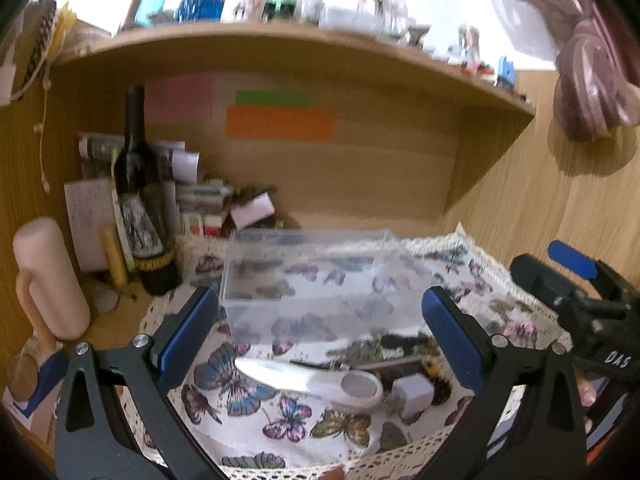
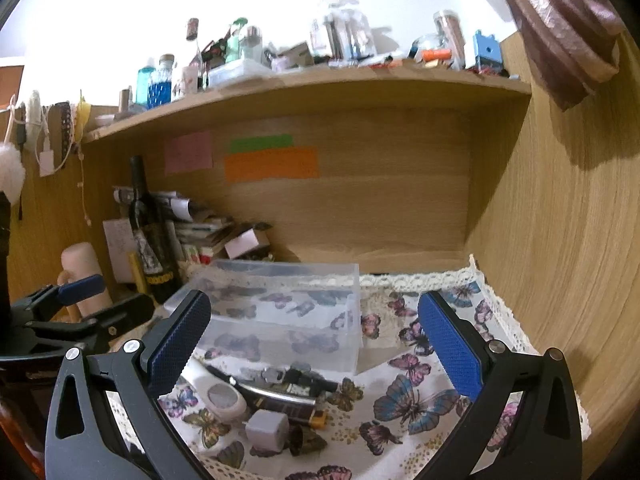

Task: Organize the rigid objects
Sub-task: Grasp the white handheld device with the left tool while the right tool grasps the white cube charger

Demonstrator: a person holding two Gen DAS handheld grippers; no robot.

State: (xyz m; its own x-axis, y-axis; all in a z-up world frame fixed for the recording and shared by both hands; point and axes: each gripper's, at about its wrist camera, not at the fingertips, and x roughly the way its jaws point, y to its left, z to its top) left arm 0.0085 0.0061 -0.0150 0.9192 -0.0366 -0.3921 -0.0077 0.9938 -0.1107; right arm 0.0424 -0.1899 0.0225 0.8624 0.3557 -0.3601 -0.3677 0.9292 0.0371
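A clear plastic box (image 1: 320, 280) stands empty on a butterfly-print cloth (image 1: 288, 420); it also shows in the right wrist view (image 2: 280, 320). In front of it lies a small pile: a white handled foot file (image 1: 320, 380) (image 2: 220, 396), a white charger cube (image 1: 412, 394) (image 2: 266, 430), a dark bar-shaped item with a yellow end (image 2: 292, 408) and other dark small items (image 1: 400, 344). My left gripper (image 1: 320, 328) is open, above the pile. My right gripper (image 2: 316, 340) is open, above the cloth right of the pile. The right gripper also shows in the left view (image 1: 576, 296).
A dark wine bottle (image 1: 144, 200), a pink tumbler (image 1: 52, 280) and stacked papers and boxes (image 1: 200, 200) crowd the back left. A wooden shelf (image 1: 280, 44) overhead carries bottles. A wooden side wall (image 2: 560, 240) stands on the right.
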